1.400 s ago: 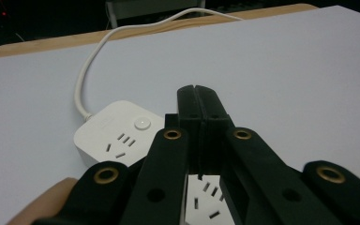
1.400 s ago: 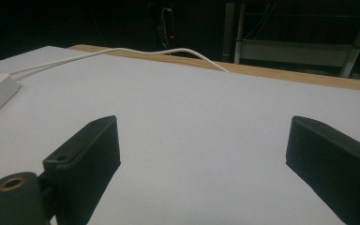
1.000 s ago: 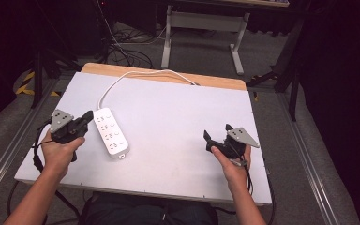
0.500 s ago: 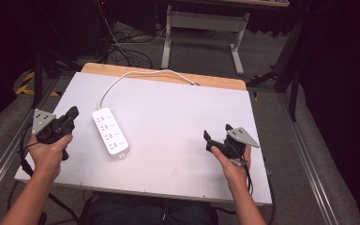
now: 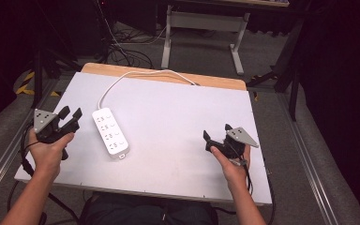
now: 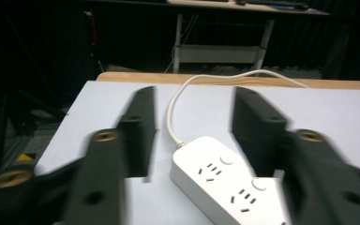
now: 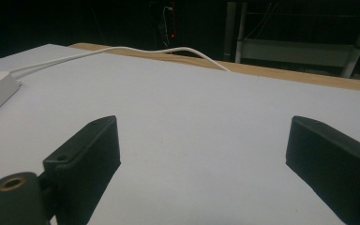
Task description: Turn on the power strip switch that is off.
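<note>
White power strip [image 5: 110, 132] lies flat on worktop [image 5: 178, 117], left of centre, cord [image 5: 136, 75] looping to far edge. Left tool [image 5: 70, 117] just beside it, jaws apart, empty. Right tool [image 5: 215, 136] well apart, jaws wide, empty. Likely next: grip strip across its narrow body; left gripper view blurred, so alignment uncertain.

The power strip [image 5: 110, 132] is white, its cord [image 5: 136, 75] white too. It lies on a pale grey-white board [image 5: 178, 117] with a light wood table edge [image 5: 168, 77] at the far side. Both grippers, left [image 5: 70, 117] and right [image 5: 215, 136], are black with grey plates. Yellow-and-black stripes [image 5: 26, 83] mark the dark grey floor.
</note>
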